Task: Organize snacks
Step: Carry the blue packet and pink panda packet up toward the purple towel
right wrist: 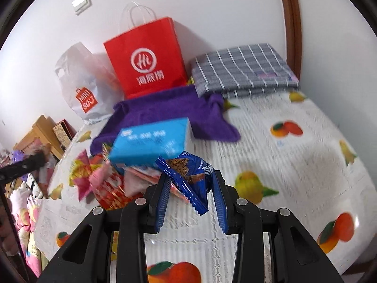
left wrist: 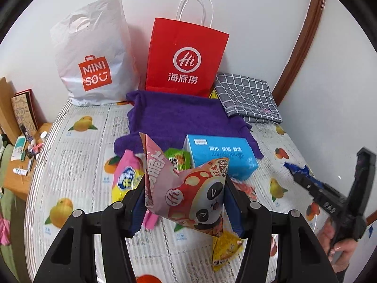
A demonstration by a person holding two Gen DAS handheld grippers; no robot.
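The left hand-held gripper (left wrist: pixel 185 204) pinches a pink and red crinkly snack bag with a panda face (left wrist: pixel 188 188) by its middle, and the right hand-held gripper (right wrist: pixel 189 197) pinches a dark blue foil cookie packet (right wrist: pixel 186 176) near its sawtooth end; both bags appear to hang above the surface, which is covered with a white fruit-printed cloth (left wrist: pixel 80 155). The risk, I think, is slipping: the blue packet is held only at one thin edge and hangs tilted, so a quick swing could pull it out of the pads. The panda bag is puffy, and a harder squeeze may crush what is inside. Just beyond the left hand-held gripper lie more loose snack packets (left wrist: pixel 127 176) and a light blue soft pack (left wrist: pixel 219 155), so a low pass may drag them. Further on, past a purple fuzzy towel (left wrist: pixel 179 115), stand a red paper bag with white handles (left wrist: pixel 186 54) and a white plastic shopping bag (left wrist: pixel 94 54); the red one is light and could tip if a bag hits its rim. Open room is on the right side, before the grey checked folded cloth (right wrist: pixel 242 68). The left edge is close, with a wooden side table (left wrist: pixel 16 165) below it.
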